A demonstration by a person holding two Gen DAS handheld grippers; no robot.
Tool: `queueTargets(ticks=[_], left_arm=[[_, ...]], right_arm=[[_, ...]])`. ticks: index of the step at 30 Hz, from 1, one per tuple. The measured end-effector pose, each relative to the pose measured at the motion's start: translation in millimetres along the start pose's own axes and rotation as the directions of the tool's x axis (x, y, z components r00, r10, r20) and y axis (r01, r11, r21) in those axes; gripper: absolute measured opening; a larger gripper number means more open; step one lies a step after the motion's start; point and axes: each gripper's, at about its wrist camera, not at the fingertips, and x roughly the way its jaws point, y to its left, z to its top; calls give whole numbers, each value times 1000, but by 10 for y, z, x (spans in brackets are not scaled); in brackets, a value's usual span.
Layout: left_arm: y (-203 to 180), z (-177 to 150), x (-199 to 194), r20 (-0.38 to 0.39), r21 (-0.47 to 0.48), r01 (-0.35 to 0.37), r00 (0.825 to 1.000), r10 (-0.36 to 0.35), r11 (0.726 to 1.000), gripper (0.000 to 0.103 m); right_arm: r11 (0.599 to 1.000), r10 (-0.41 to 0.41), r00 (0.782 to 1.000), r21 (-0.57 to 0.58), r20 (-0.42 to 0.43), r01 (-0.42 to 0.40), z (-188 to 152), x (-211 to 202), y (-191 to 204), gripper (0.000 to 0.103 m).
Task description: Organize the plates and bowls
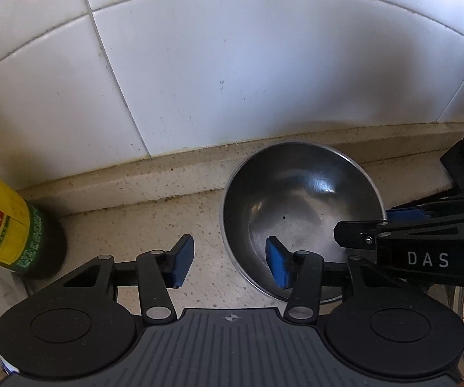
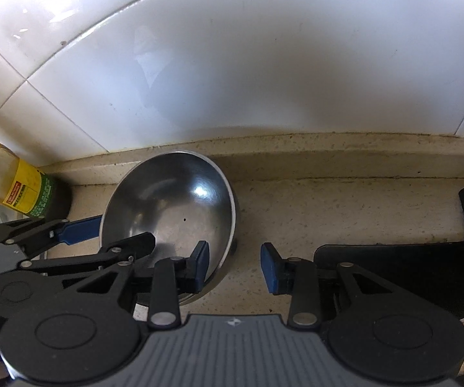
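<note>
A stainless steel bowl (image 1: 296, 193) (image 2: 174, 193) stands empty on the speckled beige counter (image 1: 154, 222), close to the tiled wall. My left gripper (image 1: 230, 262) straddles the bowl's left rim, one blue pad inside and one outside, with neither pad pressing the metal. My right gripper (image 2: 234, 267) straddles the right rim in the same way, and gaps show on both sides of the rim. Each gripper also shows in the other's view, the right gripper (image 1: 377, 222) at the bowl's right edge and the left gripper (image 2: 103, 237) at its left edge.
A bottle with a yellow and green label (image 1: 9, 235) (image 2: 22, 190) stands left of the bowl. White wall tiles (image 1: 232, 80) rise behind a low counter ledge. A black flat object (image 2: 409, 267) lies to the right of the bowl.
</note>
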Motion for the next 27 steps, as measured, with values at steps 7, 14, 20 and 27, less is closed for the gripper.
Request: queueTargets(ticks=[7,14,20,27], left_arm=[[-28,11,48,-19,9,3,1000,-3,1000,50],[-91,43,61,-18,20,25,1000,-25,999,34],[-104,32,32,-13,31,33,999,-33,999,31],[-47,-6,-27,11,28,39,999,-39,999,29]], right_arm=[[1000,12,1000,-15,-14,-12,-1,55,31,49],[999,40,999,-18,-32,-41,28,86,38,39],[999,47,998,-14,-34,-47,14,85,35,39],[998,54,998,-12,-24,-55,6,18,48,39]])
